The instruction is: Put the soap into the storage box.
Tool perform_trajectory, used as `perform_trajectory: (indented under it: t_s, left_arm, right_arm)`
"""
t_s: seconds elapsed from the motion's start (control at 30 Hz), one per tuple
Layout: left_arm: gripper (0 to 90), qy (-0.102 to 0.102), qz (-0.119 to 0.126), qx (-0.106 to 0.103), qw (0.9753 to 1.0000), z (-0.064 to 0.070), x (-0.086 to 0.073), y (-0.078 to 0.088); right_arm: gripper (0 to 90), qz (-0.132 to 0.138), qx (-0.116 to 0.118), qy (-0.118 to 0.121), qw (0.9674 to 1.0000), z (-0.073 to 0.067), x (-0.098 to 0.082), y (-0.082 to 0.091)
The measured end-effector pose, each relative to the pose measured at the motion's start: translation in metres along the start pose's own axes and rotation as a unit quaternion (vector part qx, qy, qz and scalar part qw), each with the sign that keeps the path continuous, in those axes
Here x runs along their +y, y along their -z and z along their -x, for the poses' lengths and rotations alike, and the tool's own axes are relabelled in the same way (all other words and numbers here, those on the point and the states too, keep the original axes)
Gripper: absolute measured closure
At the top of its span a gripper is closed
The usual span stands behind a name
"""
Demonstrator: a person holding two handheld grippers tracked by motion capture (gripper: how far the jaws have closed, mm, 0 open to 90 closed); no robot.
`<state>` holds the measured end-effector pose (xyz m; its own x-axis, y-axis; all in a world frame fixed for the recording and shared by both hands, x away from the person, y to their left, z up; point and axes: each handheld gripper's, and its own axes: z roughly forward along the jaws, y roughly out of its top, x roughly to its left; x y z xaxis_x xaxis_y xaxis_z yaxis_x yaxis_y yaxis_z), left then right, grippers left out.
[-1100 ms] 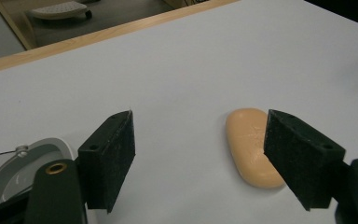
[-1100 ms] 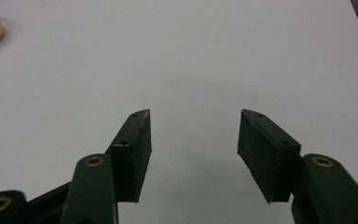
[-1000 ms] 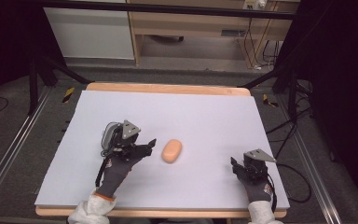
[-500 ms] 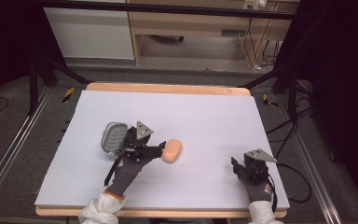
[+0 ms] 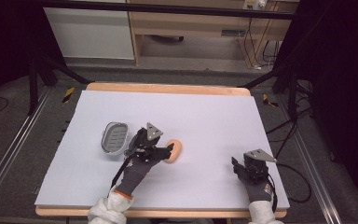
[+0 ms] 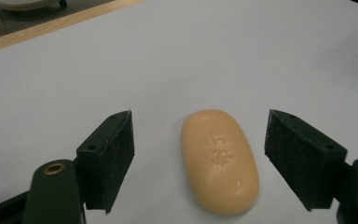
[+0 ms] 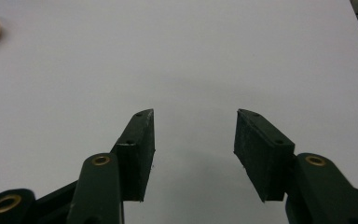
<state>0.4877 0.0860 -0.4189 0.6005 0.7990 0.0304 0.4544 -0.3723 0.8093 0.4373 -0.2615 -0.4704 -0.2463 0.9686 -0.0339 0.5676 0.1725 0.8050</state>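
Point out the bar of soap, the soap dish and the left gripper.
bar of soap [image 6: 219, 161]: left gripper view, middle of its stamped top face.
soap dish [image 5: 115, 137]: high view, slotted floor of the grey tray.
left gripper [image 6: 198, 163]: left gripper view, midway between its open fingertips, which flank the soap.

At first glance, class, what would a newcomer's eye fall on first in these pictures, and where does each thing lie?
The orange soap bar stands out first, lying flat near the middle of the white table, between the open jaws of the left gripper, which do not touch it. Just left of that hand sits a grey soap dish. The right gripper rests at the near right corner, its jaws apart with nothing between them.
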Motion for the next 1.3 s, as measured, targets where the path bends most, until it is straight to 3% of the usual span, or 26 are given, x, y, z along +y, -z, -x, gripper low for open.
perform_trajectory:
  t_s: [0.83, 1.3]
  left_arm:
    - [22.3, -0.005, -0.032, -0.007, 0.9994, 0.016, -0.007, -0.033]
    - [21.8, -0.006, -0.058, -0.001, 0.9983, 0.017, -0.011, -0.048]
  right_arm:
    - [50.4, -0.004, 0.004, 0.001, 1.0, 0.0, 0.0, -0.001]
    - [52.3, -0.008, 0.009, 0.004, 0.9999, 0.0, 0.0, -0.002]
